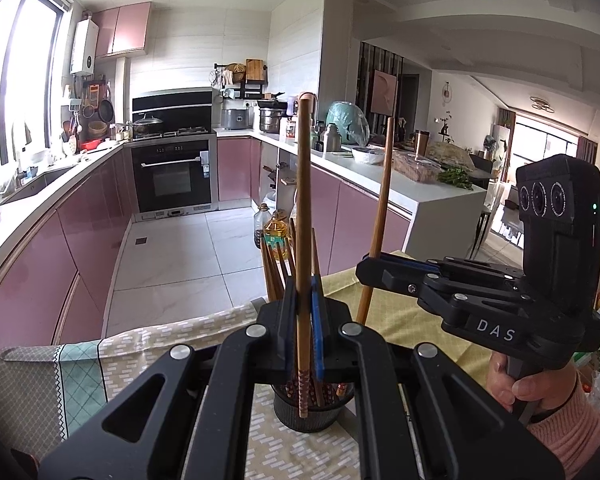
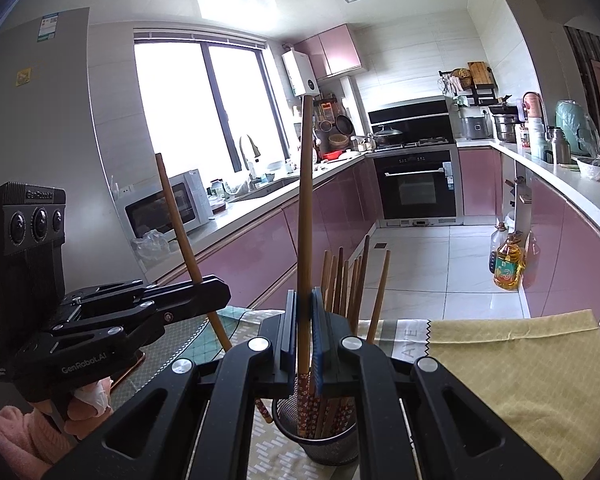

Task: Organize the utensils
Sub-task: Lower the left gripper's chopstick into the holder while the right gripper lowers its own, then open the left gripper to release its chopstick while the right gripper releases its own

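A black mesh holder (image 1: 312, 416) (image 2: 320, 444) stands on the cloth-covered table with several wooden chopsticks (image 1: 276, 268) (image 2: 348, 280) upright in it. My left gripper (image 1: 304, 300) (image 2: 208, 286) is shut on one chopstick (image 1: 303, 200) (image 2: 176, 216), held nearly upright above the holder; in the right wrist view its patterned lower end hangs by the holder's left rim. From the right, my right gripper (image 2: 305, 312) (image 1: 370, 260) is shut on another chopstick (image 2: 305, 200) (image 1: 382, 200), whose patterned end reaches down into the holder. A hand in a pink sleeve holds each gripper.
A yellow cloth (image 2: 520, 360) and a patterned one (image 1: 140, 344) cover the table, whose far edge lies just past the holder. Beyond it are a tiled floor, pink cabinets (image 1: 80, 240), and oil bottles (image 2: 508, 264) standing by the right counter.
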Demonstrator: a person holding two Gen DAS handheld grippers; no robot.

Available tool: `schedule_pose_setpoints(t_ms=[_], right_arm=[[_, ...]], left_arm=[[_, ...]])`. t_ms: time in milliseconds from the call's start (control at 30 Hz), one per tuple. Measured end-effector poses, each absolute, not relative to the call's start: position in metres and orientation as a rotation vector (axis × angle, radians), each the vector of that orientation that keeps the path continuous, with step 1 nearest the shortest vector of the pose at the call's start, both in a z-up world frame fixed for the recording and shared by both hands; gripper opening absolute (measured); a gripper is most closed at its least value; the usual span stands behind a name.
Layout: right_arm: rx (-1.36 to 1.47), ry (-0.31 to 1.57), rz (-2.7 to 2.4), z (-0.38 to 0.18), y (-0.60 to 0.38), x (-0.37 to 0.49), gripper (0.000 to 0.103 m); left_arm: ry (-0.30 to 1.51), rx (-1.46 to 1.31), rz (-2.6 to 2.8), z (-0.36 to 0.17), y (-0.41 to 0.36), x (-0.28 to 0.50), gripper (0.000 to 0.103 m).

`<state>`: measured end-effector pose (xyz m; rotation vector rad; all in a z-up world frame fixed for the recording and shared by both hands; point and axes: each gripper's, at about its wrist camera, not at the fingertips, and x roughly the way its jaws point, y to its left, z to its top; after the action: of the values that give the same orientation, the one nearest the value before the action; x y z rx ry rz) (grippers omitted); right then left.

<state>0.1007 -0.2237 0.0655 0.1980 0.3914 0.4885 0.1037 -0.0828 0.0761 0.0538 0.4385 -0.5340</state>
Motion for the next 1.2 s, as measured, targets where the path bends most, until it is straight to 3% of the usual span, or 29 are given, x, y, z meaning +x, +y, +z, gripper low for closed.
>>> schedule_pose_setpoints(t_ms=[333,633,1200], right_arm=[[0.182,0.454,0.450,0.046,-0.213,0.123,0.006],[0.183,0.516,0.462,0.034,-0.215,0.128,0.006],[0.163,0.622,0.458,0.012,-0.207,0.137,0.007]], left_arm=[[0.486,0.001,-0.543,0.063,-0.080,0.115,0.007],[0.430,-0.024,-0.565,0.088,-0.074,0.113,0.007],[0.672,0.071,-0.582,0.032,-0.095,0.157,0.008]])
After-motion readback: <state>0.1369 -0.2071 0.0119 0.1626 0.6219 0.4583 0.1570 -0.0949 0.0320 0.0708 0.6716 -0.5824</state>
